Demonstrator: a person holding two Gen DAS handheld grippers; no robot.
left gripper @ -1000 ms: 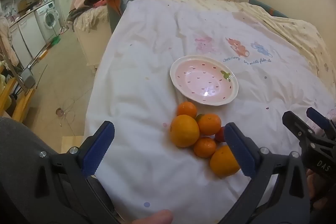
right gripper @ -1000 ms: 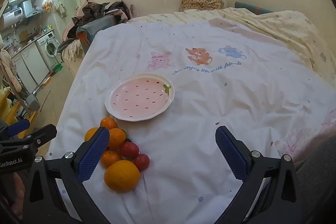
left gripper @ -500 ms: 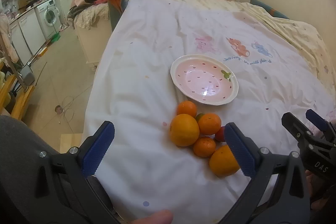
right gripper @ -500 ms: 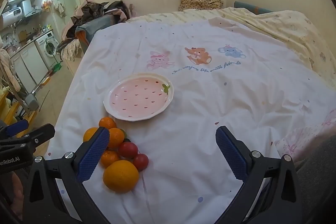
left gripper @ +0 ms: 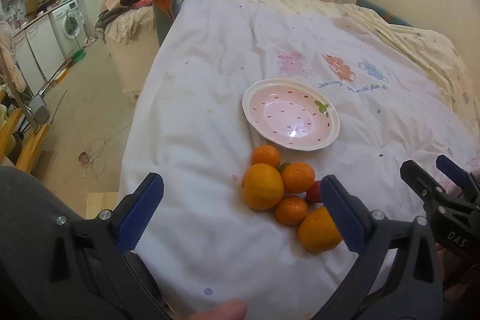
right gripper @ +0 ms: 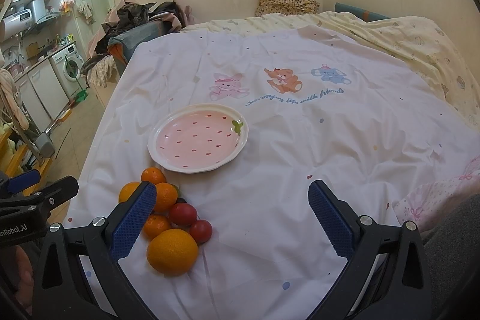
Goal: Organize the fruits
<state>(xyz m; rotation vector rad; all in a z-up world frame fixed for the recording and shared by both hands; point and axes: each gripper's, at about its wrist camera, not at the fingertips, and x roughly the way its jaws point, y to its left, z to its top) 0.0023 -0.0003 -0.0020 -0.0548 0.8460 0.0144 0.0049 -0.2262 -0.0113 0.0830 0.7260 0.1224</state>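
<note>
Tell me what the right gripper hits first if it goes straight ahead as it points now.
Probably only the white bedsheet. The open right gripper aims right of the fruit pile and pink strawberry plate, though depth is unclear.

Both grippers hang over the near edge of the bed, side by side. The left gripper [left gripper: 241, 213] has its blue-padded jaws spread wide, holding nothing. The right gripper [right gripper: 232, 218] is likewise spread wide and empty. A fingertip [left gripper: 222, 311] shows beneath the left one.
</note>
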